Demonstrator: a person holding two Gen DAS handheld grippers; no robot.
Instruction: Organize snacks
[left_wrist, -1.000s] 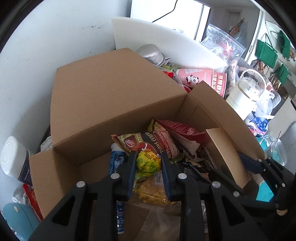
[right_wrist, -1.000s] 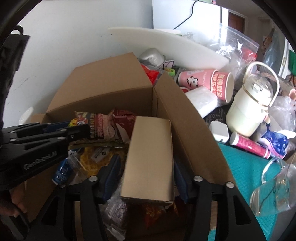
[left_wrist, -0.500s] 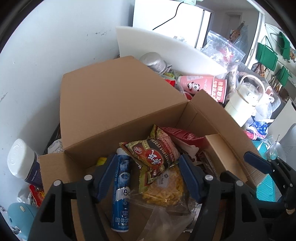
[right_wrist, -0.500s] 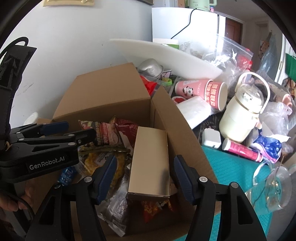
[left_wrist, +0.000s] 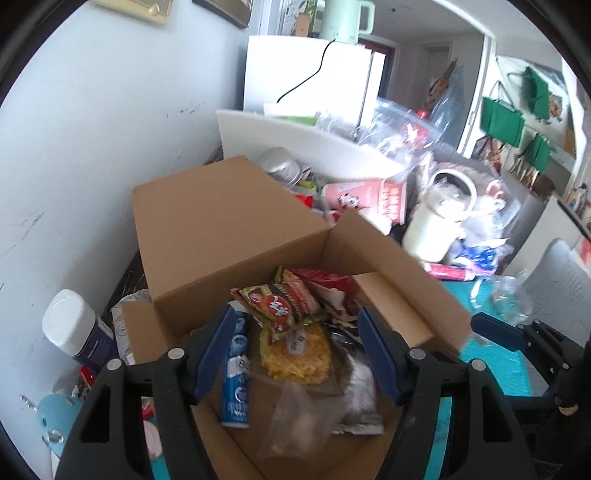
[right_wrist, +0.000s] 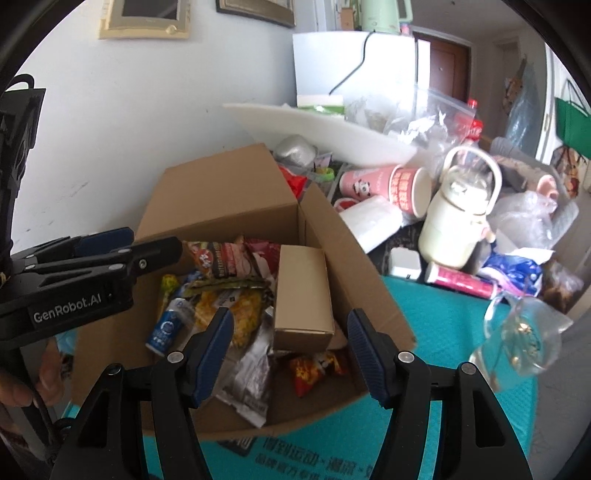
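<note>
Left wrist view: left claw (left_wrist: 297, 350) now spread wide and empty, pads clear of everything, hovering above the cardboard box (left_wrist: 229, 236). A second ago clamped on the red noodle packet (left_wrist: 280, 302); released now and lying on the heap, just past the claw tips toward 12 o'clock. Blue tube (left_wrist: 236, 369) lying loose right beside the left pad, at about 9 o'clock from the yellow snack bag (left_wrist: 299, 354). Clear plastic bag (left_wrist: 291, 421) at 6 o'clock of the pile, slumped on the box floor.

Right wrist view: right claw (right_wrist: 290, 349) also parted, nothing pinched, jaws only a little wider than a second ago. Small brown carton (right_wrist: 303, 295), held between those jaws a second ago, now resting free inside the box against its right wall, just beyond the tips at 12 o'clock. Both claws pulled back and up since then, box looking smaller and further off in both views.

Reads as two drops finished together: packet and carton both delivered into the box. Plenty of clutter on the table at 1 to 3 o'clock, white kettle (right_wrist: 458, 225) and pink cups (right_wrist: 384, 184) among it. Next pick probably from there, though which item counts as a snack hard to call.
</note>
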